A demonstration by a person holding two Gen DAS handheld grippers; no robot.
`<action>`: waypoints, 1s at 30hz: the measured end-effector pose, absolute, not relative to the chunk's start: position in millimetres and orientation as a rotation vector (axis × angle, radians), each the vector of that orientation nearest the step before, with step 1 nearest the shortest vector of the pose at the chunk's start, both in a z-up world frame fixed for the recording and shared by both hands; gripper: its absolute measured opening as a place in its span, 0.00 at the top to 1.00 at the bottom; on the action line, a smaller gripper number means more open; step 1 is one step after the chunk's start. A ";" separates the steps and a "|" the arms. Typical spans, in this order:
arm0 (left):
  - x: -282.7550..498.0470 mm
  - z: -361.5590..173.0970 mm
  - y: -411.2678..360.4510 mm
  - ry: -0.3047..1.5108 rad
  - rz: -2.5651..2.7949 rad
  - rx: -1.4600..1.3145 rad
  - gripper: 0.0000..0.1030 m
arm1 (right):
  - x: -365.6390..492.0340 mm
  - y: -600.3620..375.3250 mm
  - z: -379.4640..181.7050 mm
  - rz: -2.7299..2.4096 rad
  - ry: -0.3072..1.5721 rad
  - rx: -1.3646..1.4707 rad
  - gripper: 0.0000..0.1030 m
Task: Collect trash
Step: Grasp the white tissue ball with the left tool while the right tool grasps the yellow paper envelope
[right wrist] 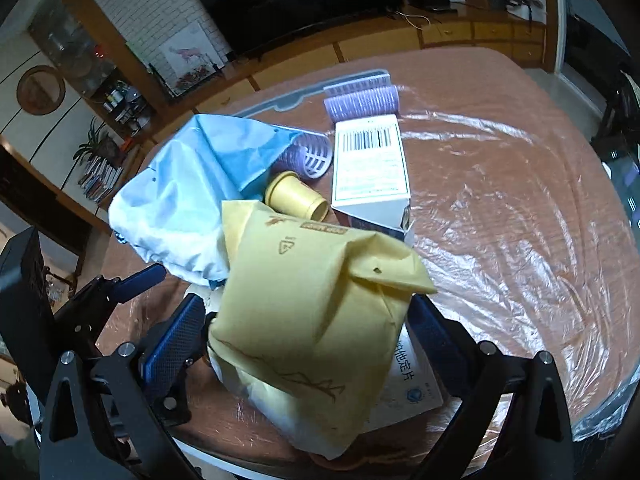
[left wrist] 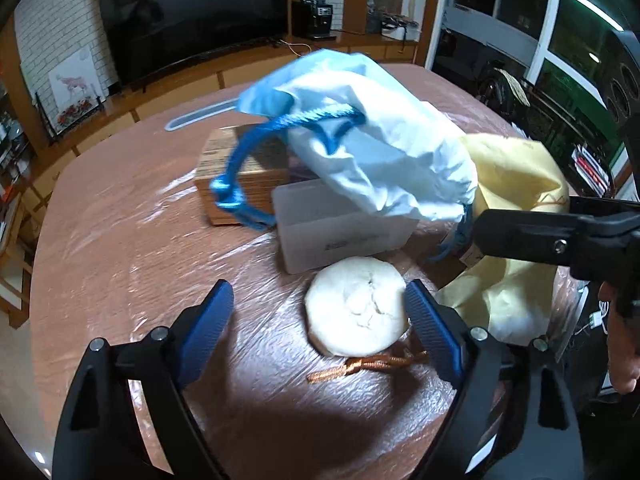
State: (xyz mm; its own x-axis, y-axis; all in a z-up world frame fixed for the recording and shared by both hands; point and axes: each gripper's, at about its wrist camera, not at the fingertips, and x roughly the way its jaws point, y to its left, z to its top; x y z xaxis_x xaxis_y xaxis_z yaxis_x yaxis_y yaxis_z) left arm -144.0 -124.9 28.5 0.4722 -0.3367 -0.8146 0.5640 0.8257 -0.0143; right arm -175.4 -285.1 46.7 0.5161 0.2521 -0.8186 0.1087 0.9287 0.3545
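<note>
The left gripper (left wrist: 320,320) stands spread over the plastic-covered table (left wrist: 120,264), nothing pinched: its right pad lies against the edge of a white round wad (left wrist: 356,312) that looks like crumpled tissue, while its left pad is well clear, so a careless close could nudge the wad sideways rather than catch it, or snag the copper-coloured ribbon (left wrist: 368,366) lying just in front of it. The right gripper (right wrist: 308,336) has its blue pads on either side of a yellow paper bag (right wrist: 316,320); whether they press on it I cannot tell, the right pad being mostly hidden behind the paper. If the hold is slack, the soft bag may sag or slip out. A pale blue drawstring bag (left wrist: 372,140) hangs above the clutter, apparently by its cord near the right gripper's tip; a swing could knock over the translucent white box (left wrist: 340,232) or the cardboard carton (left wrist: 244,176) beneath. The slick film on the table would let light items skid.
</note>
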 end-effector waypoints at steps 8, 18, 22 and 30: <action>-148.0 20.1 -131.6 0.937 -0.596 0.272 0.17 | -174.3 -281.9 34.0 0.050 1.041 0.385 0.14; -141.7 17.9 -125.8 0.996 -0.711 0.195 0.59 | -182.5 -287.6 45.8 0.060 1.007 0.411 0.41; -138.9 25.9 -110.0 0.991 -0.738 0.137 0.62 | -188.6 -293.7 55.4 0.064 0.975 0.434 0.41; -133.1 28.6 -78.3 0.986 -0.757 0.084 0.72 | -198.9 -295.6 58.1 0.018 0.948 0.407 0.45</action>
